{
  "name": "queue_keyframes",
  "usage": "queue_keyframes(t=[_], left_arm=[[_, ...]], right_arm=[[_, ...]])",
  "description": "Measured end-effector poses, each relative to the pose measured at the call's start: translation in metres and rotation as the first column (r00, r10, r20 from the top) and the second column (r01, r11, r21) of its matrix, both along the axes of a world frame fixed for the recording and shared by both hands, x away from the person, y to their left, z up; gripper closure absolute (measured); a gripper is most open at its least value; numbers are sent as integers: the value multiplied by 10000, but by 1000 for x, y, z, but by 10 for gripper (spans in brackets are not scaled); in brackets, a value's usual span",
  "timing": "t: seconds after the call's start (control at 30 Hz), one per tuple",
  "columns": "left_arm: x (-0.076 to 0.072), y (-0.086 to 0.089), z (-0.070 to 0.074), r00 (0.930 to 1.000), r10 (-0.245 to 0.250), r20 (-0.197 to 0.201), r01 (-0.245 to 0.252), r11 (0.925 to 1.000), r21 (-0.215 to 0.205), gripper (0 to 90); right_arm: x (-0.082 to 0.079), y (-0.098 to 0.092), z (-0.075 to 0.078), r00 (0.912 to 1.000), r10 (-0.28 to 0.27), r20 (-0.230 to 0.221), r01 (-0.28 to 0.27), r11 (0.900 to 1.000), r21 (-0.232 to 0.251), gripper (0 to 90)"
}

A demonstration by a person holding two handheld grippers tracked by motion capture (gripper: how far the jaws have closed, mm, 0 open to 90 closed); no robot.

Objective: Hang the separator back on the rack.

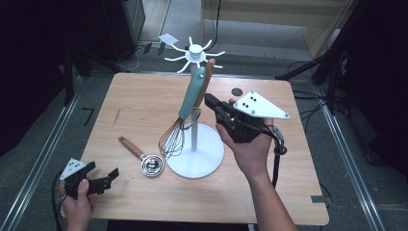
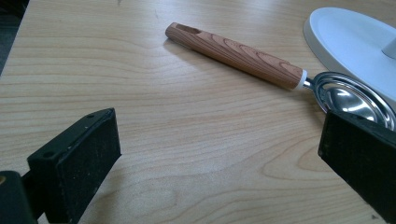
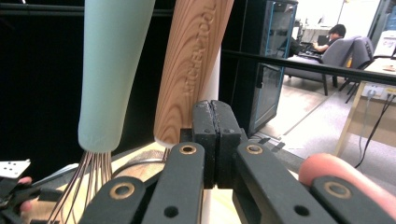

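Two utensils already hang on the white rack (image 1: 195, 144): a whisk (image 1: 182, 120) with a pale teal handle and a wooden-handled tool (image 3: 191, 70) right beside it. The right gripper (image 1: 208, 99) sits up against that wooden handle, just ahead of its tips, with its jaws pressed together and nothing between them, so that piece looks placed. What seems left is the wooden-handled strainer (image 2: 280, 74), lying flat on the table (image 2: 163, 140) ahead and to the right of the left gripper (image 1: 113, 173), whose jaws are spread wide and hold nothing; its bowl touches the rack's base
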State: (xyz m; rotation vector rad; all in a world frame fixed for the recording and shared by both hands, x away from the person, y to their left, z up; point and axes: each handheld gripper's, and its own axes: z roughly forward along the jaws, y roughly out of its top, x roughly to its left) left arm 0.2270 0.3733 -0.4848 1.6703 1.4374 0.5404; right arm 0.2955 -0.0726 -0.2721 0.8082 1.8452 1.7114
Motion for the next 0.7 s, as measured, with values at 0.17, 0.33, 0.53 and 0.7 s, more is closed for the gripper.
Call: queue_keyframes(t=[0.17, 0.33, 0.53, 0.7], left_arm=[[0, 0, 0, 10000, -3, -8, 3, 10000, 6, 0], [0, 0, 0, 10000, -7, -1, 7, 10000, 0, 0], [0, 0, 0, 10000, -12, -11, 12, 10000, -3, 0], [0, 0, 0, 10000, -20, -5, 20, 10000, -9, 0]], right_arm=[[7, -4, 7, 9996, -272, 87, 271, 9995, 167, 900], [17, -9, 6, 9976, -685, 53, 683, 9973, 261, 900], [32, -18, 1, 9936, -1122, -105, 1125, 9932, 308, 900], [39, -22, 0, 9978, -658, 27, 657, 9972, 358, 900]])
